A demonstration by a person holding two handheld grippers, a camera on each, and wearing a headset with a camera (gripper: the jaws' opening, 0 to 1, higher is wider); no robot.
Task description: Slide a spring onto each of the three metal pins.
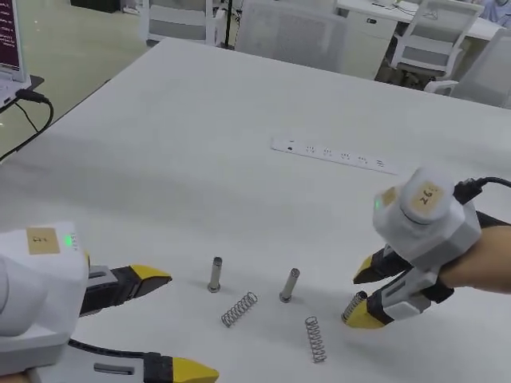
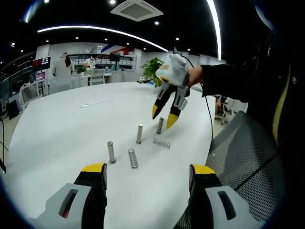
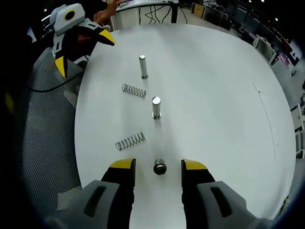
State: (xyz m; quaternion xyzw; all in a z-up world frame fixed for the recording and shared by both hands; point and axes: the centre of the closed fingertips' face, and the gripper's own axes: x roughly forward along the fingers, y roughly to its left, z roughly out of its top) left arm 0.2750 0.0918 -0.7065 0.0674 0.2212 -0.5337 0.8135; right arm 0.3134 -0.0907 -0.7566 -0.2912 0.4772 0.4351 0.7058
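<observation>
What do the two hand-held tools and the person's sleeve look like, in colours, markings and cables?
The left claw and the right claw each have black jaws with yellow tips on a white boxy plastic body. Each body bears a tan label; the left one shows a green light. A black cable leaves the right body. The sleeve is black.

Left gripper (image 1: 174, 323) sits low at the left, level, jaws spread wide. Right gripper (image 1: 356, 299) tilts downward, jaws parted.
</observation>
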